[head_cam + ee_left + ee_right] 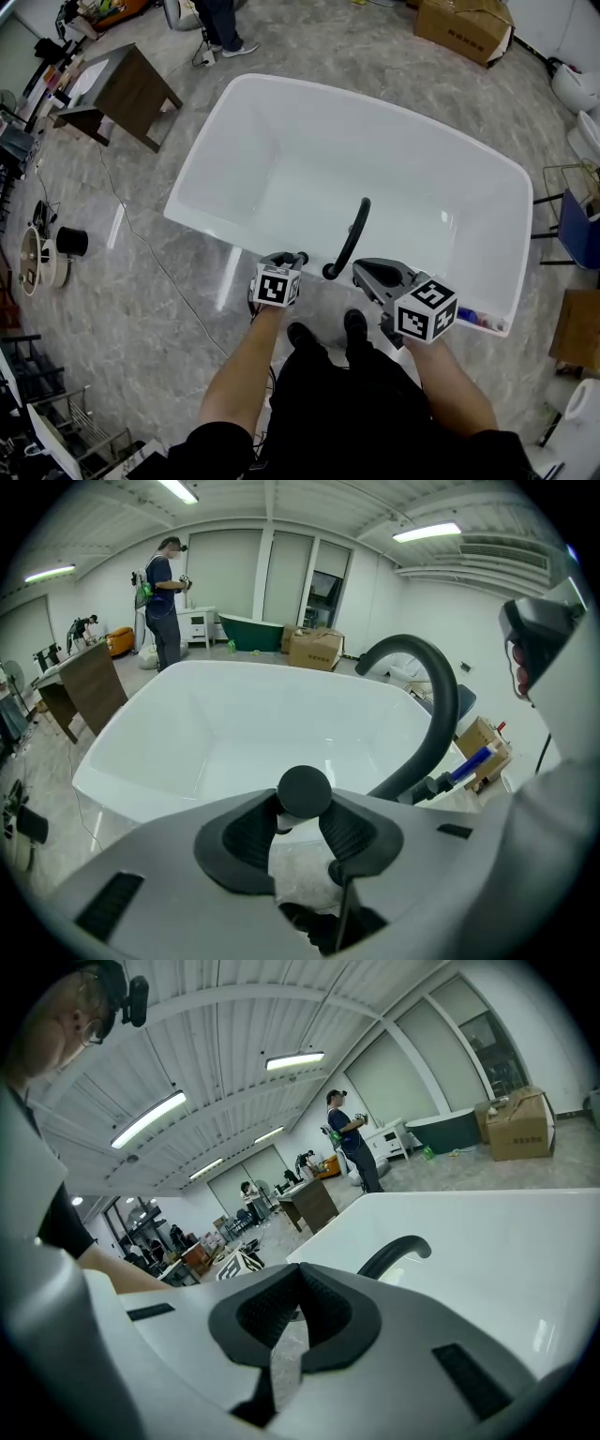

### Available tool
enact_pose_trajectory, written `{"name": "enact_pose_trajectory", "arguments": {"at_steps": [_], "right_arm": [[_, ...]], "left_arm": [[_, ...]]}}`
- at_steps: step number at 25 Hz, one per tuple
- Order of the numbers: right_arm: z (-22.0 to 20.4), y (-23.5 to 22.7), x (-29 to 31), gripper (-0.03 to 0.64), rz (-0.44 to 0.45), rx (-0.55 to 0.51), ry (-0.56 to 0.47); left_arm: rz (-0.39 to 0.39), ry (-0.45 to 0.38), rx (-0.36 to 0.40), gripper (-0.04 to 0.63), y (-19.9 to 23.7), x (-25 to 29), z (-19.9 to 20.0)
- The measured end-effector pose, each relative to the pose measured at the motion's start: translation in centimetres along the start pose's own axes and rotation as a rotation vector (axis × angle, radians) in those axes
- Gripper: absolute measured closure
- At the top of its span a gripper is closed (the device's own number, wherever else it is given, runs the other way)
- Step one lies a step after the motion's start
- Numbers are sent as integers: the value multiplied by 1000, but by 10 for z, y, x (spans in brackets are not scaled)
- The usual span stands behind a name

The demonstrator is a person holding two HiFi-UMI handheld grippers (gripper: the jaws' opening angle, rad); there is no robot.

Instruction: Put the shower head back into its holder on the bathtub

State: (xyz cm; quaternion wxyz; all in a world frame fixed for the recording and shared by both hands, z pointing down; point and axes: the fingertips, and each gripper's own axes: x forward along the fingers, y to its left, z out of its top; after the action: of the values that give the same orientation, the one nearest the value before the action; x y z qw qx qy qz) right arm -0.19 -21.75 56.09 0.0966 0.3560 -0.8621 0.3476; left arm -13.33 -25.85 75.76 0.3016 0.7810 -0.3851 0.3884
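shower head [305, 791] mostly hidden between left gripper [302, 804] pads [352, 832], blue item [469, 319] on bathtub [202, 150] rim too small to tell

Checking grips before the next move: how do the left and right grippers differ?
The left gripper clamps a round black part; the right gripper is shut on nothing. The left tilts down toward the bathtub; the right points nearer level. Both flank the black spout at the near rim.

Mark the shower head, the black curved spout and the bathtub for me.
shower head [305, 791]: left gripper view, its round black end.
black curved spout [352, 236]: head view, middle of its arch.
bathtub [394, 159]: head view, bare inner wall.
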Motion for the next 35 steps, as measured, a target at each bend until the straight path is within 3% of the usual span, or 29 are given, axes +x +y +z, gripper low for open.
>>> {"name": "enact_pose_trajectory", "arguments": {"at_steps": [14, 17, 21, 26, 35], "right_arm": [[-13, -4, -12, 603, -13, 2, 17], [-7, -1, -11, 603, -5, -8, 13], [7, 10, -8, 602, 16, -26, 4], [28, 22, -11, 603, 47, -61, -25], [31, 36, -16, 603, 135, -100, -25]], "left_arm": [[1, 13, 34, 435, -10, 14, -1], [-4, -4, 36, 369, -11, 12, 2], [4, 4, 46, 336, -9, -1, 1], [22, -43, 54, 327, -11, -23, 17], [17, -119, 1, 327, -21, -55, 29]]}}
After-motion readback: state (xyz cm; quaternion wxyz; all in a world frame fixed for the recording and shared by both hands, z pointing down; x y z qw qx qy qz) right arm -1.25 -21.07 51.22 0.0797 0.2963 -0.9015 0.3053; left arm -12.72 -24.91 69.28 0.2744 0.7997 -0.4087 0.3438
